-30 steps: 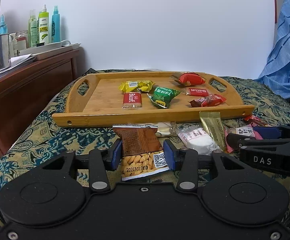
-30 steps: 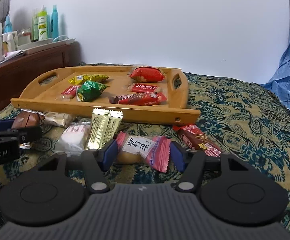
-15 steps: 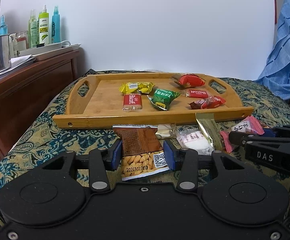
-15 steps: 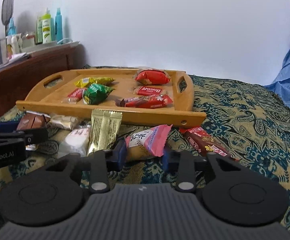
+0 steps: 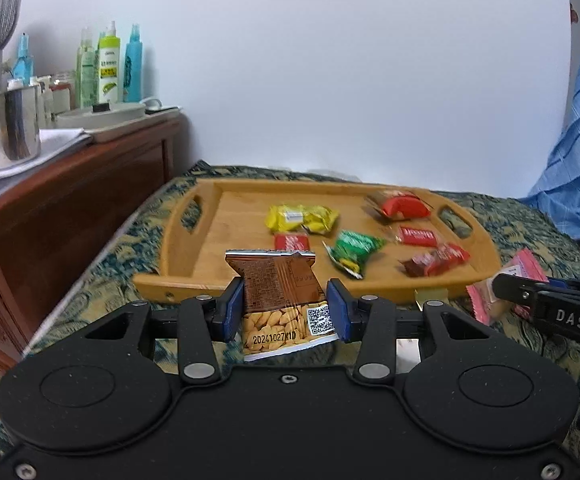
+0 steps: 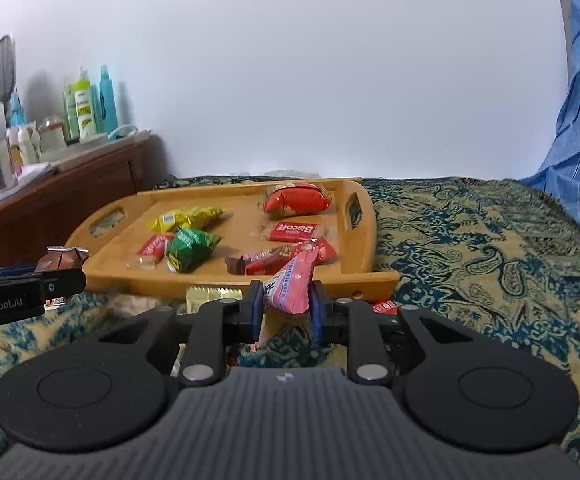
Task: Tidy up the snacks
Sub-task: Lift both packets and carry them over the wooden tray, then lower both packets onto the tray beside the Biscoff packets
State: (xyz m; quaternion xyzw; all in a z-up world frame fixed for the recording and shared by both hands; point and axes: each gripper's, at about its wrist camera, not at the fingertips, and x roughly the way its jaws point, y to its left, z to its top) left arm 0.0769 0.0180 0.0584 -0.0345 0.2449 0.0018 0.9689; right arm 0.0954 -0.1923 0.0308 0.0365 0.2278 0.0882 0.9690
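- A brown nut packet [image 5: 277, 292] is clamped in the left tool [image 5: 285, 310], near the wooden tray [image 5: 193, 240].
- A pink candy packet [image 6: 290, 286] is clamped in the right tool [image 6: 283, 312], whose jaws have just been closing.

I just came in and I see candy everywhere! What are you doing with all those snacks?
A person is sorting snacks with two handheld grippers. The left gripper is clamped on a brown nut packet. The right gripper has just closed on a pink candy. Both are held just short of the wooden tray, which already holds several snacks.
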